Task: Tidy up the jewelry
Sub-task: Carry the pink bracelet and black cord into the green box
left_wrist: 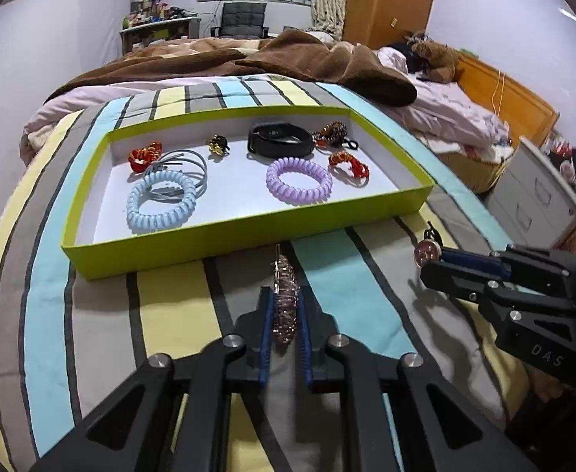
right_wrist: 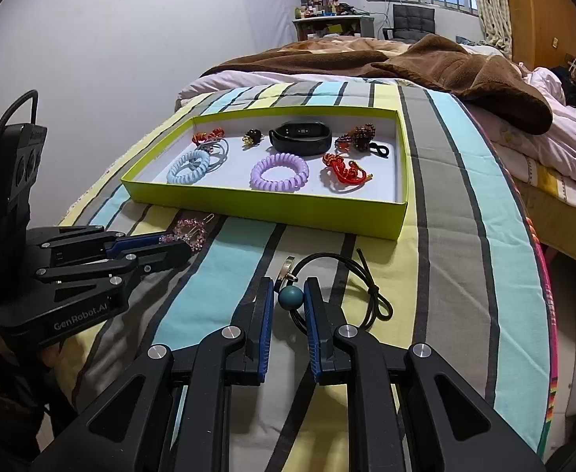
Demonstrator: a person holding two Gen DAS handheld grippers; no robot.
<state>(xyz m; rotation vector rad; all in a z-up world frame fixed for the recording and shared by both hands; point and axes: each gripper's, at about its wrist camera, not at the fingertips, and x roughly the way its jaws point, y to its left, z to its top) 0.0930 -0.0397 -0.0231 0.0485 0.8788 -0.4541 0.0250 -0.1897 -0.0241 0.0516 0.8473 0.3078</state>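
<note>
A lime-green tray (left_wrist: 248, 238) (right_wrist: 272, 210) lies on the striped bedspread and holds several hair ties, a black band (left_wrist: 280, 141) and small ornaments. My left gripper (left_wrist: 286, 299) is shut on a pink beaded hair clip (left_wrist: 285, 306), just in front of the tray; the clip also shows in the right wrist view (right_wrist: 189, 232). My right gripper (right_wrist: 290, 291) is shut on a black cord hair tie by its teal bead (right_wrist: 290, 297), with a round pink charm (left_wrist: 426, 253) at the tip, to the right of the left gripper (right_wrist: 170, 244).
The striped bedspread (left_wrist: 170, 314) covers the bed end. A brown blanket (left_wrist: 327, 63) is heaped behind the tray. The bed edge drops off at right (right_wrist: 540, 275), with a grey drawer unit (left_wrist: 532, 196) beyond. A wall stands to the left.
</note>
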